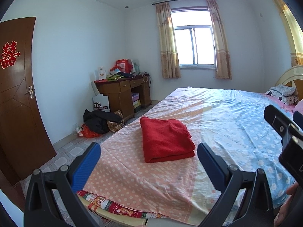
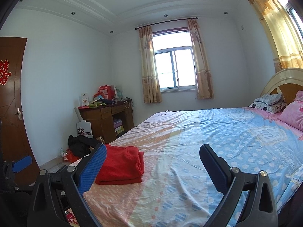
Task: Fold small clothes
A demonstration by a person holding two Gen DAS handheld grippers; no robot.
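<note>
Red garment (image 1: 166,140) lies folded w/ near-left on bed (image 1: 236,124), pink-dot sheet. Left claw (image 1: 149,155) & right claw (image 2: 151,162) both spread wide, holding nothing, hovering apart from it. Looks about done; if tidying, pinch near edge corners, square layers w/o dragging sheet.

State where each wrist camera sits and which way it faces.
Left wrist: on the left hand-held gripper, open above the bed's foot edge, facing the folded red cloth and window; the right hand-held gripper shows at right.
Right wrist: on the right hand-held gripper, open, further right over the bed, facing the window.
Shared: red cloth, bed, desk, door, window.
</note>
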